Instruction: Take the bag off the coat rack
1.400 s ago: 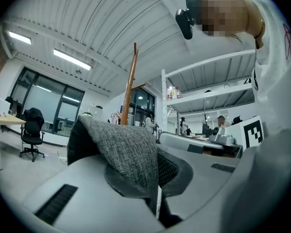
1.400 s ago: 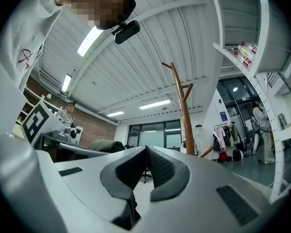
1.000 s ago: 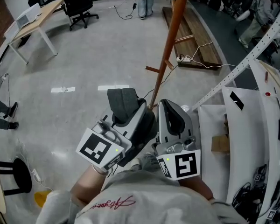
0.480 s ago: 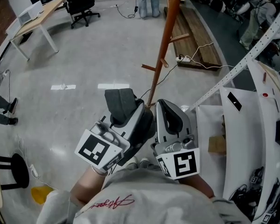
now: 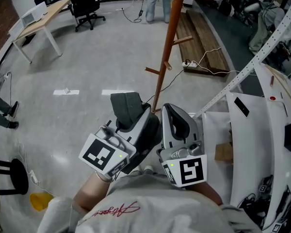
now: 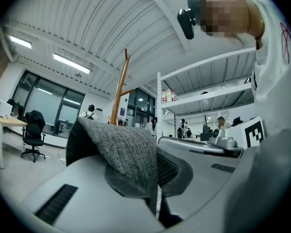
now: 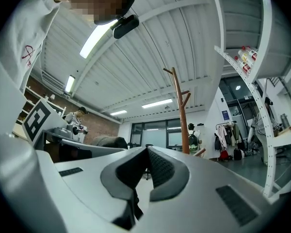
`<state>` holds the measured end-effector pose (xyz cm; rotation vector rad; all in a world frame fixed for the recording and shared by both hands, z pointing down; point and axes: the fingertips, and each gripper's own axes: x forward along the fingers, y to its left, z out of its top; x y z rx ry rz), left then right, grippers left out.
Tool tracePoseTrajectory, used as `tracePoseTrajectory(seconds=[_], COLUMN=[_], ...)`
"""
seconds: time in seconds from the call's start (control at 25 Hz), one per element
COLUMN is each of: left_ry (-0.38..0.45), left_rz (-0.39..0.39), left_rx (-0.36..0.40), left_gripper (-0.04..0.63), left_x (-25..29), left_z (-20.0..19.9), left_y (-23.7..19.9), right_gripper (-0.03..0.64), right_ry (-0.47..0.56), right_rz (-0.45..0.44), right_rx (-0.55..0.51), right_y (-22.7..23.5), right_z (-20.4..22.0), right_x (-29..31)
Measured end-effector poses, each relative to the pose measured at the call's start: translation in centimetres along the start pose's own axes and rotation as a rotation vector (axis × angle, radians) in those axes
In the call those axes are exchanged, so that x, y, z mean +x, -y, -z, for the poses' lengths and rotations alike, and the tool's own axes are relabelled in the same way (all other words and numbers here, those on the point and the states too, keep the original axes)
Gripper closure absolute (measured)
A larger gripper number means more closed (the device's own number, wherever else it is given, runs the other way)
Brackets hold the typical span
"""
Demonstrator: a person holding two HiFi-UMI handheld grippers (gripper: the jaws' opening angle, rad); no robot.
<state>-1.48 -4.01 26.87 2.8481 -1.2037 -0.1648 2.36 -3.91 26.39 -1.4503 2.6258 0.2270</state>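
White left gripper and right gripper; grey sweatshirt.

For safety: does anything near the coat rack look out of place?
A corded power strip lies loose on the floor beside the coat rack, a possible trip hazard. Nothing else stands out.

Right gripper: jaws pressed together, nothing between the pads. Past them, a little to the right, the wooden coat rack stands upright, far off. Left, a grey bag peeks into view.
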Motion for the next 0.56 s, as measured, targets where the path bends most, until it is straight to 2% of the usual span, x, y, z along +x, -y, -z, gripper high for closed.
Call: tracePoseTrajectory(seconds=[0.56], left_ry=[0.007], left_rz=[0.021], left_rx=[-0.005], left_gripper=[0.580], left_x=[-0.5], left_z=[-0.2], left_y=[2.1], right_gripper=[0.598], right_ry=[0.021], right_rz=[-0.008], right_rx=[0.011], right_y=[-0.5], right_z=[-0.8], right_x=[-1.2])
